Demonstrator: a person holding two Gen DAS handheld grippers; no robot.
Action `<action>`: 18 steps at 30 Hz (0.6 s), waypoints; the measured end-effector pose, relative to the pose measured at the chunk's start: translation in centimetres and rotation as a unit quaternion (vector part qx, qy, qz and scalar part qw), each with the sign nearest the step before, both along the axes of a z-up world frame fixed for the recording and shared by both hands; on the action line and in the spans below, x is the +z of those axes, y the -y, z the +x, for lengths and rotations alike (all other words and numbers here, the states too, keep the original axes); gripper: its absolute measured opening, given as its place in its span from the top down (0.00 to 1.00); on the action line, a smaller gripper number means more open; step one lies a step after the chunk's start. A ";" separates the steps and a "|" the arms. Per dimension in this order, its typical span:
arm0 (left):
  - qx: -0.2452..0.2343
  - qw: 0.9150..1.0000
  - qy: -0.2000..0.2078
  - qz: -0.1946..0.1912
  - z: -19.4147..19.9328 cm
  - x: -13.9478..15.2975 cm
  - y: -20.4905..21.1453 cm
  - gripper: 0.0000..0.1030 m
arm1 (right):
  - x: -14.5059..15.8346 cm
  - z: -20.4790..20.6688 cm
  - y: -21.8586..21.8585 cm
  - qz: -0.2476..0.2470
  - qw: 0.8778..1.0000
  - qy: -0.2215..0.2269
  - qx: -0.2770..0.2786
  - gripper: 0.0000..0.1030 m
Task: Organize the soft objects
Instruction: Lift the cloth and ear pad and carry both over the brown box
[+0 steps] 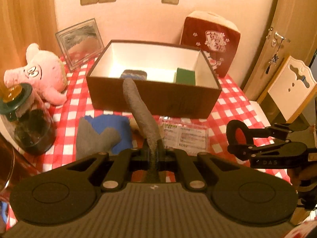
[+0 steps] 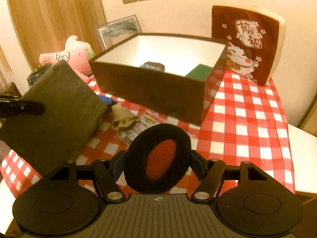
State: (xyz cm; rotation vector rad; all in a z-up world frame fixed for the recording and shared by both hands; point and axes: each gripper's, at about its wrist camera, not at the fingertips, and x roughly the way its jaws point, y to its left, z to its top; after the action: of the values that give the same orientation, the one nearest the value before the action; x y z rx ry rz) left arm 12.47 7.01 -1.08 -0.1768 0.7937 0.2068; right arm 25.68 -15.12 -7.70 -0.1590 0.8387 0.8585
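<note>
Partway: box (image 1: 154, 99) already holds a dark pad (image 1: 133, 73) and a green block (image 1: 185, 76); left gripper (image 1: 153, 154) fingers pinch a grey cloth (image 1: 138, 107), right gripper (image 2: 158, 158) fingers clamp a black-and-red pad (image 2: 158, 158), both aloft short of the box; blue-grey cloth (image 1: 103, 134), possibly more, remains on the surface (image 1: 237, 103).

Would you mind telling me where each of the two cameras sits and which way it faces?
Left wrist: on the left gripper, angled down over the checked table toward the brown box; it clamps a grey cloth; the right gripper shows at right.
Right wrist: on the right gripper, facing the same box; it holds a black-and-red pad; the left gripper's tip shows at left.
Shared: box, pink plush, red cushion.
</note>
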 end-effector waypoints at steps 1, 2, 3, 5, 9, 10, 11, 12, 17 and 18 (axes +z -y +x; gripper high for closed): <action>-0.002 1.000 0.005 0.001 0.2 0.3 -0.1 0.96 | 0.3 0.1 0.0 0.002 1.000 0.002 -0.001 0.34; -0.004 1.000 0.009 0.002 0.4 0.6 -0.1 0.96 | 0.6 0.3 -0.1 0.004 1.000 0.004 -0.001 0.34; -0.006 1.000 0.013 0.003 0.5 0.8 -0.1 0.96 | 0.8 0.4 -0.2 0.006 1.000 0.006 -0.002 0.34; -0.008 1.000 0.023 0.005 0.9 1.3 -0.2 0.96 | 1.2 0.5 -0.3 0.010 1.000 0.011 -0.003 0.34; -0.013 0.999 0.040 0.012 1.9 2.4 -0.5 0.96 | 2.0 1.1 -0.7 0.015 1.000 0.022 -0.006 0.34; -0.014 0.999 0.045 0.015 2.2 2.7 -0.6 0.96 | 2.2 1.3 -0.8 0.017 1.000 0.024 -0.007 0.34; -0.015 0.999 0.049 0.018 2.5 3.1 -0.7 0.96 | 2.3 1.5 -0.9 0.018 0.999 0.026 -0.008 0.34; -0.016 0.998 0.053 0.020 2.7 3.3 -0.8 0.96 | 2.4 1.6 -1.0 0.019 0.999 0.027 -0.008 0.34; -0.020 0.996 0.077 0.032 4.5 4.9 -1.7 0.96 | 3.6 3.0 -1.7 0.031 0.999 0.035 -0.009 0.34; -0.020 0.996 0.081 0.033 4.9 5.2 -2.0 0.96 | 3.9 3.4 -2.0 0.034 0.999 0.037 -0.009 0.34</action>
State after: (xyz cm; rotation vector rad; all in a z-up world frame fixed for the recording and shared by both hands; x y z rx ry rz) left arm 17.38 9.01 4.13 -0.1139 0.6275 0.1790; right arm 29.06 -13.15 -3.83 -0.1217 0.7405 0.8579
